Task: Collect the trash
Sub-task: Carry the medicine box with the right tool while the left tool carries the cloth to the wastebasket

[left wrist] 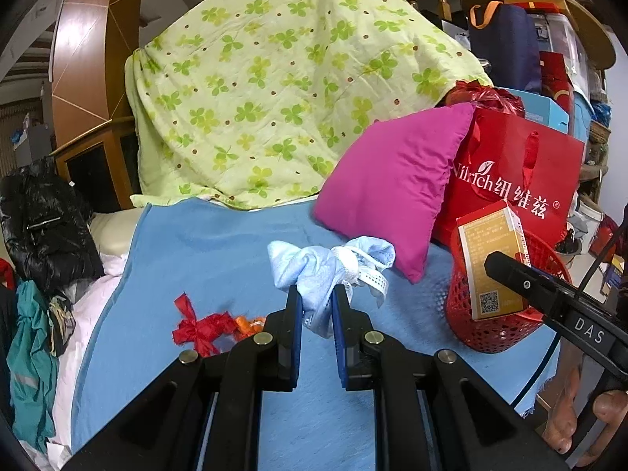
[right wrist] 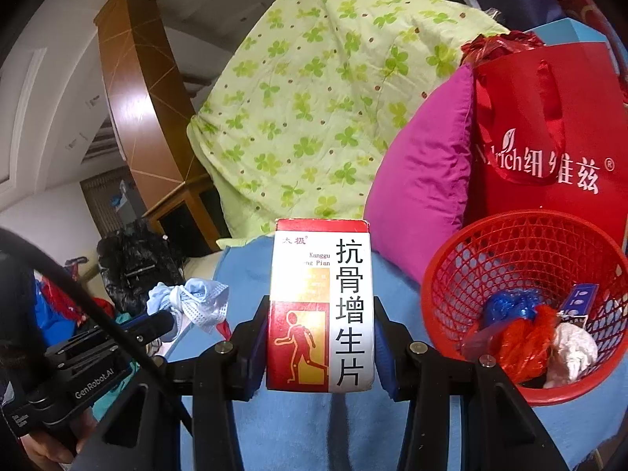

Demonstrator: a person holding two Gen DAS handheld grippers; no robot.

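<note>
1. Left gripper [left wrist: 317,302] clamped on crumpled blue mask [left wrist: 325,271], one, above blue blanket [left wrist: 204,243]; soft, light, pinched mid-bunch.
2. Right gripper [right wrist: 320,337] squeezing upright medicine box [right wrist: 320,306], one; light, crushable cardboard, held by side walls.
3. Red basket [right wrist: 526,306] at 3 o'clock; roughly four scraps inside.
4. Red ribbon [left wrist: 196,325] at 9 o'clock of left gripper: one, limp.

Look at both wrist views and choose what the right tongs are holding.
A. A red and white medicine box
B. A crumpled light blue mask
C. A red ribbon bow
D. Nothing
A. The right tongs are shut on the medicine box, held upright beside the red basket; the light blue mask is in the left tongs.
</note>
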